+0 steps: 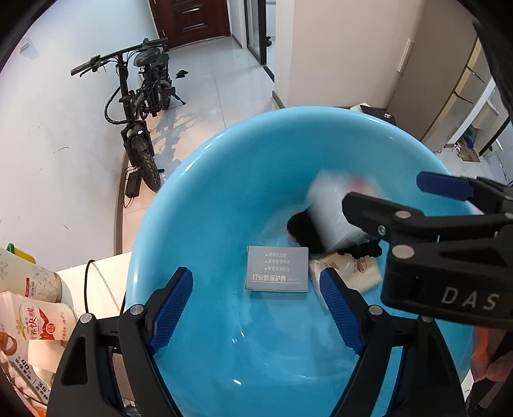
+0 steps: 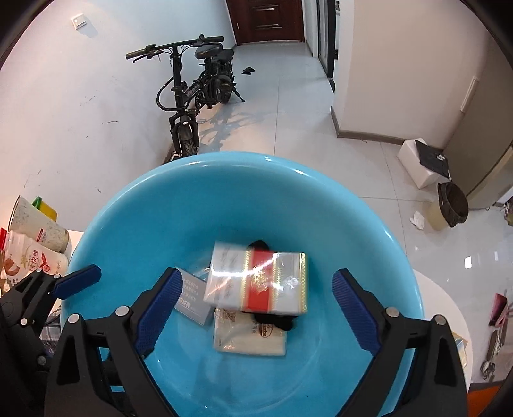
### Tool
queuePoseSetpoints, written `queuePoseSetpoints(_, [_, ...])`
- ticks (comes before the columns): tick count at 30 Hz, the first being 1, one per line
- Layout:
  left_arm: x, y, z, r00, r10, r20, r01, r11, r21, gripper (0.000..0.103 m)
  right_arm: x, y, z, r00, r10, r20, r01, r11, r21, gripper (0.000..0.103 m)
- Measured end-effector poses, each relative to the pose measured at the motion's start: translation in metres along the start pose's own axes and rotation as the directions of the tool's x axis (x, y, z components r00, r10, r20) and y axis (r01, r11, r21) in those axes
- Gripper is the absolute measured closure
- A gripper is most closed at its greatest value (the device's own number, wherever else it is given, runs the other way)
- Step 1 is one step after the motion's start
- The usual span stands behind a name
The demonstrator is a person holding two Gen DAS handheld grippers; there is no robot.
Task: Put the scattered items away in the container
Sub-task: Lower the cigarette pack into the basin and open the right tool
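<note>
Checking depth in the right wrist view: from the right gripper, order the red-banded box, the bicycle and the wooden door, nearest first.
1. Red-banded box: in the blue basin, just ahead of the right gripper.
2. Bicycle: by the left wall.
3. Wooden door: hallway's end.

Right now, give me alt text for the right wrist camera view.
A red, white and gold carton sits free between the open right gripper fingers, inside a blue basin. Under it lie a black item, a tissue pack and a grey card. A bike stands behind.
</note>
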State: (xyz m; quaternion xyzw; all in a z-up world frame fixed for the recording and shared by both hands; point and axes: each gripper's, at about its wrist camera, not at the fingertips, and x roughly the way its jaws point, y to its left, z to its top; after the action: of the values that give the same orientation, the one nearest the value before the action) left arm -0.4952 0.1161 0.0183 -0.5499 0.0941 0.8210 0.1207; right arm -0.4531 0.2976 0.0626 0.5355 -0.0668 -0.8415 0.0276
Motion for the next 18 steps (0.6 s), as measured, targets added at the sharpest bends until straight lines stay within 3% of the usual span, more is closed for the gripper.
queuePoseSetpoints(18, [-0.015, -0.001, -0.010, 1.000, -0.012, 0.015, 0.012, 1.000, -0.014, 0.019, -0.023, 0.006, -0.009, 0.999, -0.007, 0.032, 0.007, 1.000, -0.029, 0.008])
